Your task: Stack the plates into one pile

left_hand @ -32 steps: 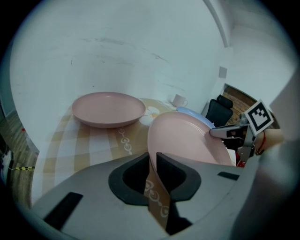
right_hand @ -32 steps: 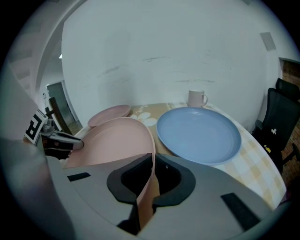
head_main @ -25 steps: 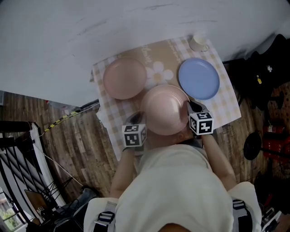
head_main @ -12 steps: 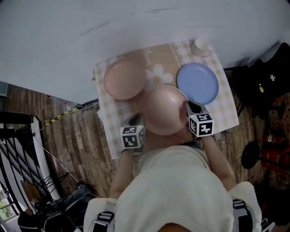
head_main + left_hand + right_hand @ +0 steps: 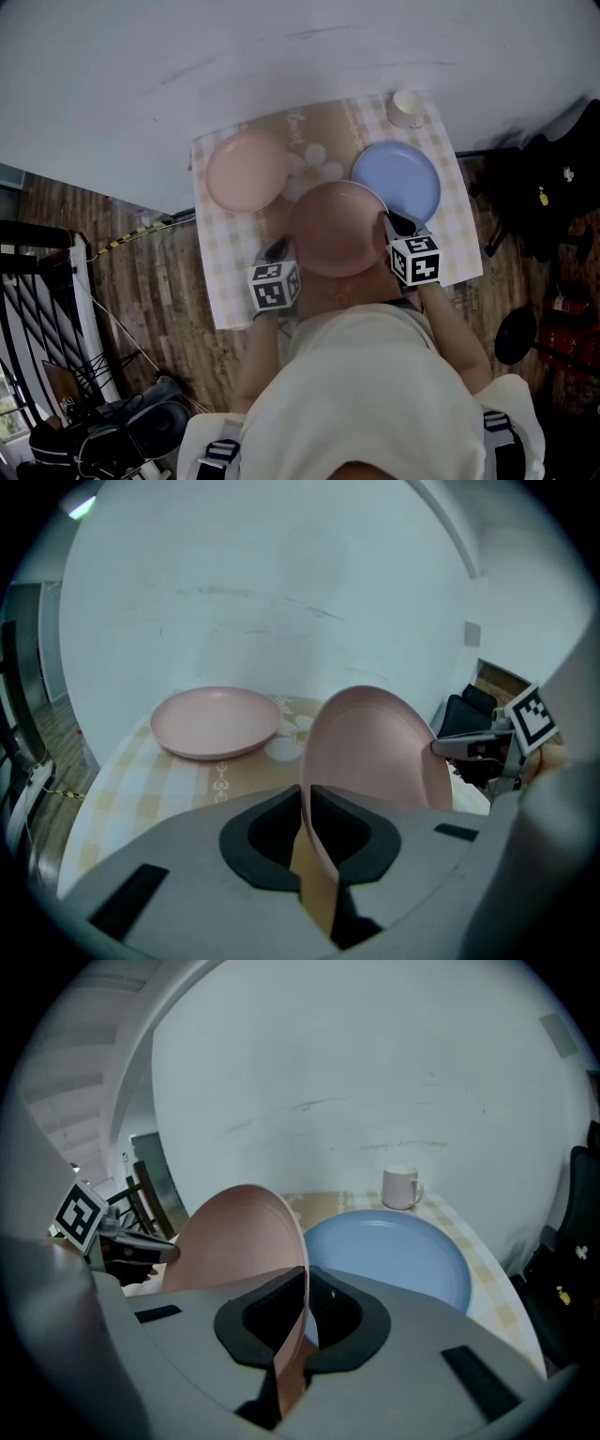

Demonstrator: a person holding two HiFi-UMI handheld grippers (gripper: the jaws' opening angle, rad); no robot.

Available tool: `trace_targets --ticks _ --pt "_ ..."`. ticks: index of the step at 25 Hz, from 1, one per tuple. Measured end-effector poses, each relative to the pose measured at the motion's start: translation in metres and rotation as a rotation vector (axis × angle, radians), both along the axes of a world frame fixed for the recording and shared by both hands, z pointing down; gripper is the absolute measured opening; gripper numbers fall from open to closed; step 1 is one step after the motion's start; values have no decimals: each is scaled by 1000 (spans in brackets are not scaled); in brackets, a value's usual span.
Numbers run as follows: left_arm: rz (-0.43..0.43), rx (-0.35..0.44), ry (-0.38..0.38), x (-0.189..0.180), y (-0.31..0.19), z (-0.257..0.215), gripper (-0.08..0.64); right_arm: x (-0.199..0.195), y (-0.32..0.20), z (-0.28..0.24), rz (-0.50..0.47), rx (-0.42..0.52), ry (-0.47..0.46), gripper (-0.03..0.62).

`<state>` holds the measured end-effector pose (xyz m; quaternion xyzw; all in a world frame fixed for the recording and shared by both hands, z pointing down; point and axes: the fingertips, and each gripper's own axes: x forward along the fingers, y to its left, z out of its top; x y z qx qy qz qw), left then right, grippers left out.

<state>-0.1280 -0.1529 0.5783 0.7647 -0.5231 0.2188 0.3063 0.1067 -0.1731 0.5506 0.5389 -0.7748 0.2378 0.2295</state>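
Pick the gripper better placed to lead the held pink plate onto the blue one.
Right, probably. The right gripper clamps the held pink plate on the rim beside the blue plate; the left gripper, jaws closing on the opposite rim, sits farther away.

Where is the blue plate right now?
In the head view the blue plate lies on the right of the checked cloth, between the white mug and the middle pink plate.
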Motion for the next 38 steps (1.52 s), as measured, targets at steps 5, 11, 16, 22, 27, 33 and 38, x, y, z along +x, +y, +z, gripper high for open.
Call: trace_targets --ticks 5,11,16,22,27,33,38 --pt "-29 7 1 24 -4 -6 31 24 -8 -4 -21 6 -3 12" --pt "-52 20 2 53 -12 -11 27 53 -18 -8 -30 11 -12 12" --pt "-70 31 0 74 -20 -15 25 75 -26 -10 -26 13 -27 12" --pt "-80 44 -12 97 -29 -17 24 98 -35 -9 -23 11 -28 14" --pt "-83 44 -25 111 -37 -15 25 111 -44 -6 -28 10 -30 14" --pt "-82 46 -41 125 -49 -13 25 125 -56 -3 -27 8 -20 14" --pt "-61 44 -64 136 -61 -6 25 137 -65 3 -22 -2 -12 14"
